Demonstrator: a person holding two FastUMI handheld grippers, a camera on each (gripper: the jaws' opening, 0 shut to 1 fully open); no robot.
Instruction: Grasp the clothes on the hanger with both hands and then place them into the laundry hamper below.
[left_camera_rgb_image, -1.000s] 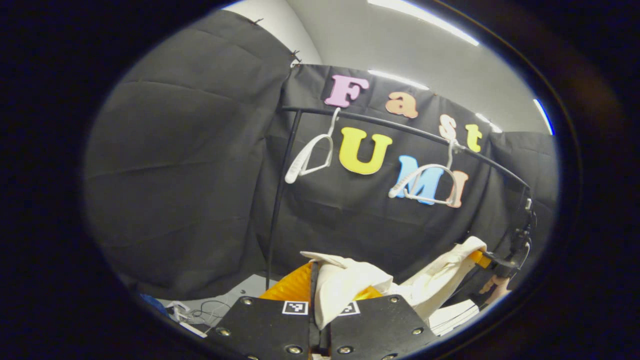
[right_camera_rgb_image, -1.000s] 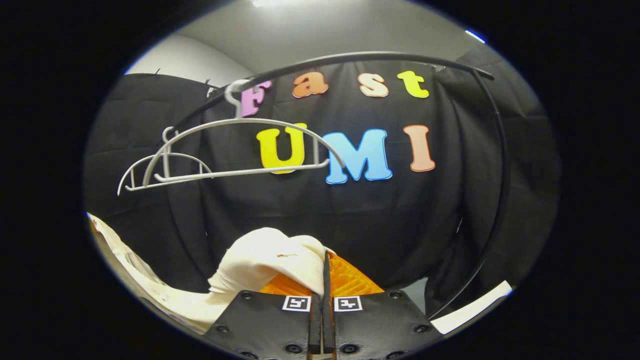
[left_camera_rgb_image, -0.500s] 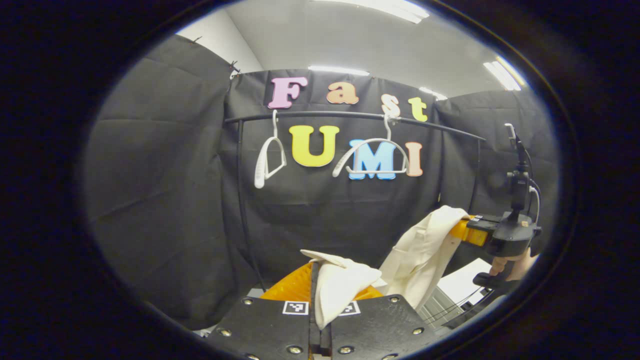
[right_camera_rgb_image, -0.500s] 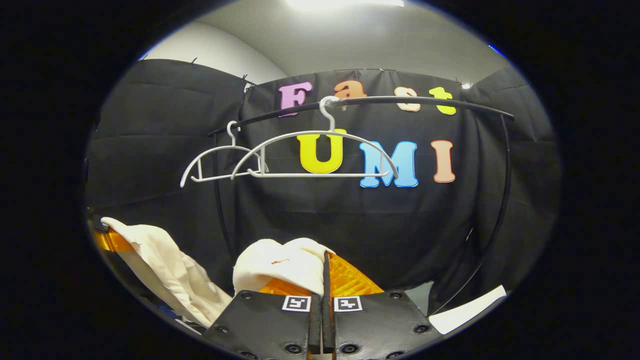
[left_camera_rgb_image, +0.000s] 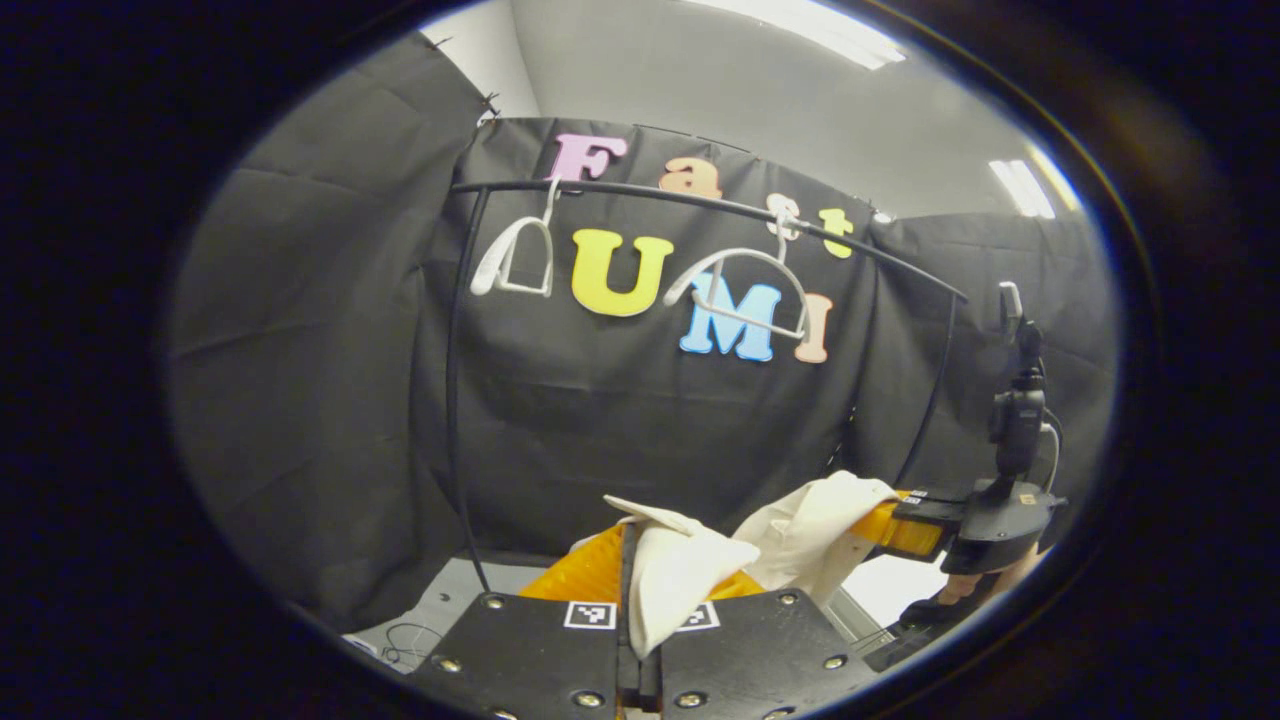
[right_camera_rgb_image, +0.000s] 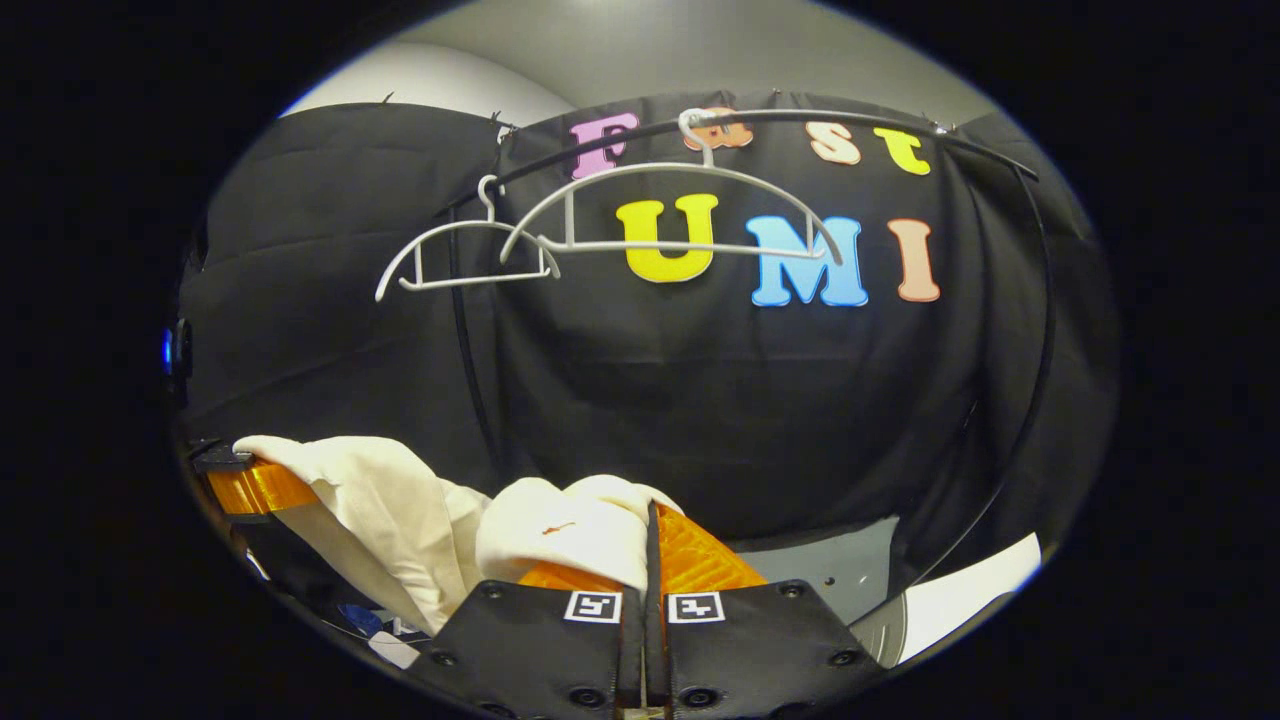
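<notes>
Black-cloth booth, bare hangers on rail. Both tongs, L & R, clamped on cream garment; lower together, release over hamper.

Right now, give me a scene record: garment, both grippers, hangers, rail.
garment: cream garment, off the hangers, strung between both grippers
left gripper: jaws shut on a fold of the cream garment
right gripper: jaws shut on another bunch of the cloth
hangers: two white hangers, both bare
rail: black rail, carrying both hangers
hamper: cannot tell
</notes>
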